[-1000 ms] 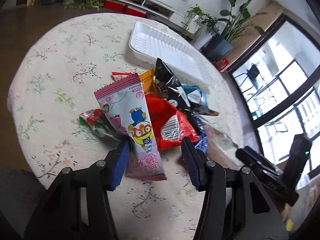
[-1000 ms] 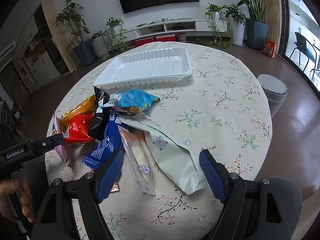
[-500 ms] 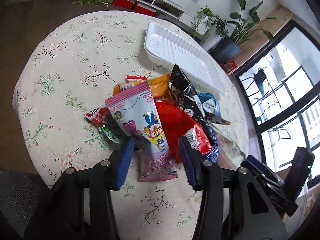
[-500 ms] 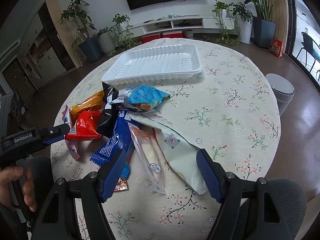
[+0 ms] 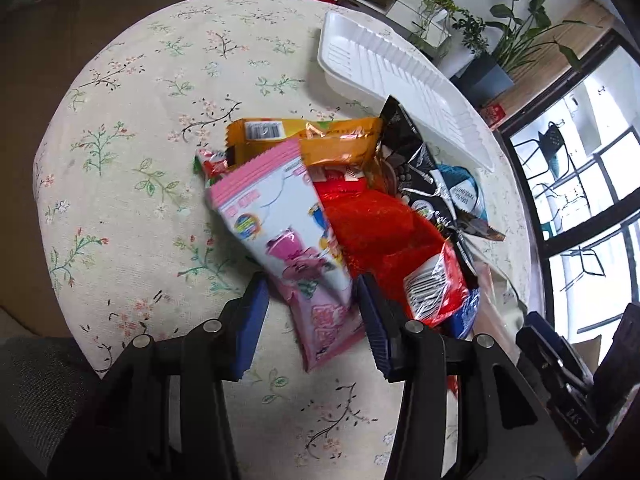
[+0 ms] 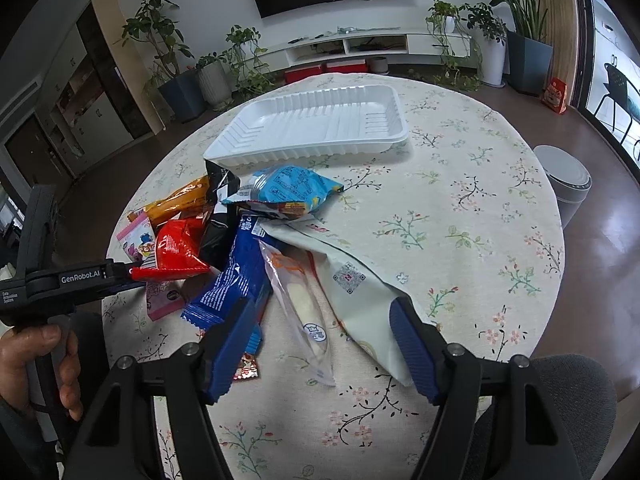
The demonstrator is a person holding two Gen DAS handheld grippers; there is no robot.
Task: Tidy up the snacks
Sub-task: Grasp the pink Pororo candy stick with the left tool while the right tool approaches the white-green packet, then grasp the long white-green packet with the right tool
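Observation:
A pile of snack packets lies on the round floral table. In the left wrist view my left gripper (image 5: 310,320) is open around the lower end of a pink cartoon packet (image 5: 288,240); its pads do not visibly touch it. Beside it lie a red packet (image 5: 384,236), an orange packet (image 5: 320,140) and a black packet (image 5: 420,168). The empty white tray (image 5: 400,80) stands behind the pile. In the right wrist view my right gripper (image 6: 324,344) is open above a clear packet (image 6: 300,312), between a blue packet (image 6: 236,280) and a large pale bag (image 6: 360,292). The white tray (image 6: 320,128) is beyond.
A light blue packet (image 6: 288,188) lies by the tray's front edge. A grey bin (image 6: 568,180) stands on the floor right of the table. Plants and a TV shelf line the far wall. A grey chair back sits under both grippers.
My left gripper has moved closer over the pink packet, and the jaws have narrowed around its lower end. The right gripper has moved forward a little over the clear packet.

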